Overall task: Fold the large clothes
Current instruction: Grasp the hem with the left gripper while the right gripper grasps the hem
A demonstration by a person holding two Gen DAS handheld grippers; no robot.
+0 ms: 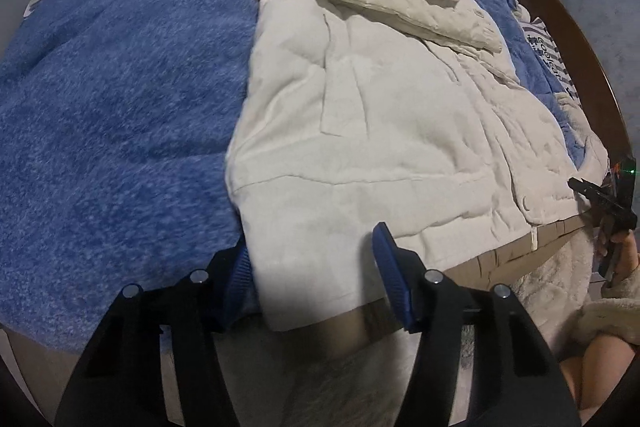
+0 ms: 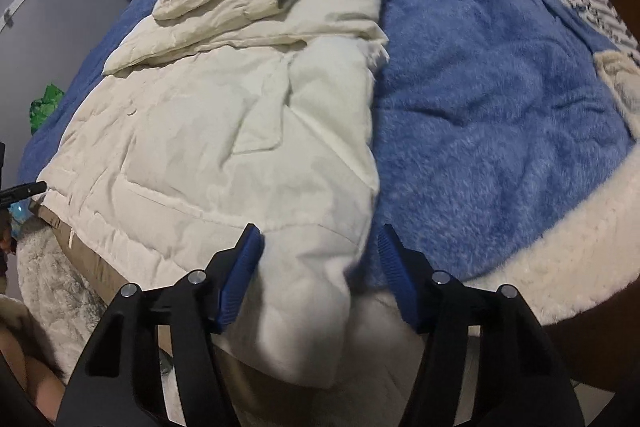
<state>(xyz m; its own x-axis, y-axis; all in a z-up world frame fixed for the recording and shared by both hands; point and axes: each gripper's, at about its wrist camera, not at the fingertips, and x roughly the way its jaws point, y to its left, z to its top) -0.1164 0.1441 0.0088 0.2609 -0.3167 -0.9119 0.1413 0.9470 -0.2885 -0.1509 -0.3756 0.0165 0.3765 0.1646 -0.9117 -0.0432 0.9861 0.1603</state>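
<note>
Cream padded coat [image 1: 360, 107] lies flat on the blue bed [image 1: 120, 67], long axis running toward twelve o'clock. Left tongs [image 1: 312, 275] and right tongs [image 2: 320, 275] each straddle a near hem corner, half spread, not clamping; both hands equally near.

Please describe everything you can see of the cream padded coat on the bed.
The cream padded coat looks like quilted, puffy fabric with stitched panels, a patch pocket and a snap button near its front edge. It lies flat on the fluffy blue blanket, hood bunched at the far end and one sleeve folded across the chest. Its hem hangs slightly over the near edge of the bed. Each bottom corner sits between open jaws: the left gripper at one, the right gripper at the other.
</note>
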